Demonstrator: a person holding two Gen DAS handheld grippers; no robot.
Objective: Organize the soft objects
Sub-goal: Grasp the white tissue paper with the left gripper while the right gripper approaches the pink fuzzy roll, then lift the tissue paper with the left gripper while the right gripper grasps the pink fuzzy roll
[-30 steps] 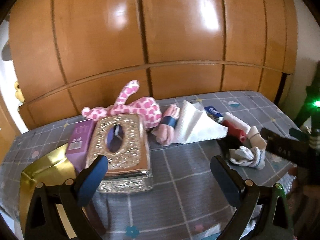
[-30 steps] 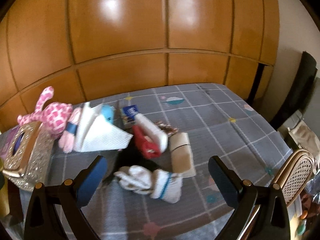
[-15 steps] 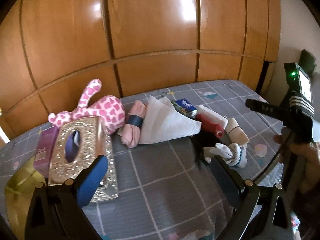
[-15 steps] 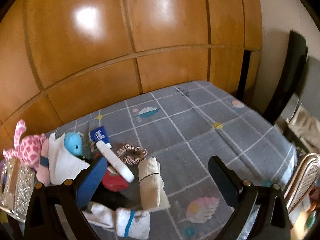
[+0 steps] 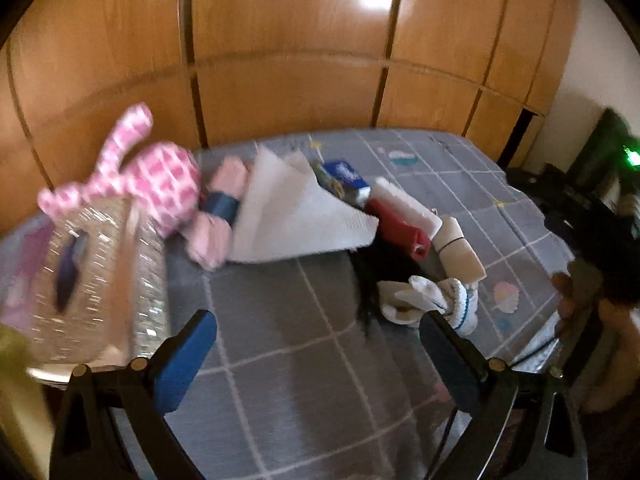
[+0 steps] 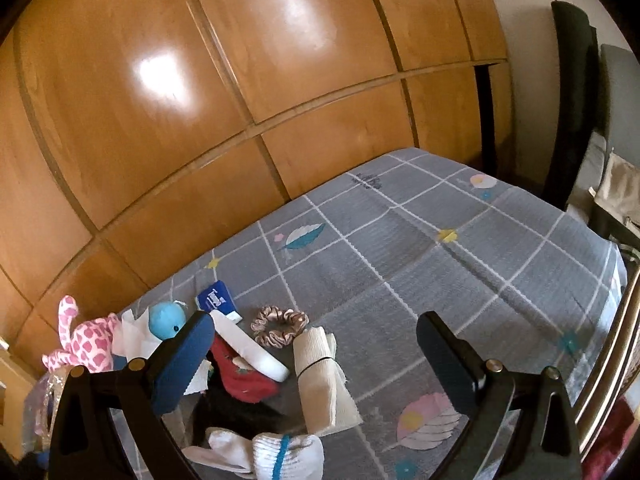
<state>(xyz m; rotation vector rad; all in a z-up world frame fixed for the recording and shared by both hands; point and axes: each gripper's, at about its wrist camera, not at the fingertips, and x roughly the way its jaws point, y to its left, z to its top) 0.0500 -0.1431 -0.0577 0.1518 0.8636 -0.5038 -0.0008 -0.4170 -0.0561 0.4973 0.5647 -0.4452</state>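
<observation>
Left wrist view: the left gripper (image 5: pixel 316 360) hangs above the bed (image 5: pixel 280 380) with its jaws spread wide and nothing between them. Just past its right fingertip lies the white sock bundle (image 5: pixel 430 300), its long axis running across the view, banded end toward the right. Beyond that, the beige roll (image 5: pixel 458 248) and the red-and-white roll (image 5: pixel 404 216) lie side by side, both slanting away to the upper left. Ahead and left of centre sits the white tissue (image 5: pixel 296 216), then the pink roll (image 5: pixel 218 216) with a blue band, and the pink spotted plush (image 5: pixel 160 184) further left, one limb raised. A shiny tissue box (image 5: pixel 92 276) is blurred beside the left fingertip.

Right wrist view: the right gripper (image 6: pixel 314 364) is likewise wide apart and empty. The beige roll (image 6: pixel 320 380) lies between its fingers, long axis pointing away from the camera. A scrunchie (image 6: pixel 279 326) lies just beyond it, and a blue toy (image 6: pixel 166 320) is past the left fingertip.
</observation>
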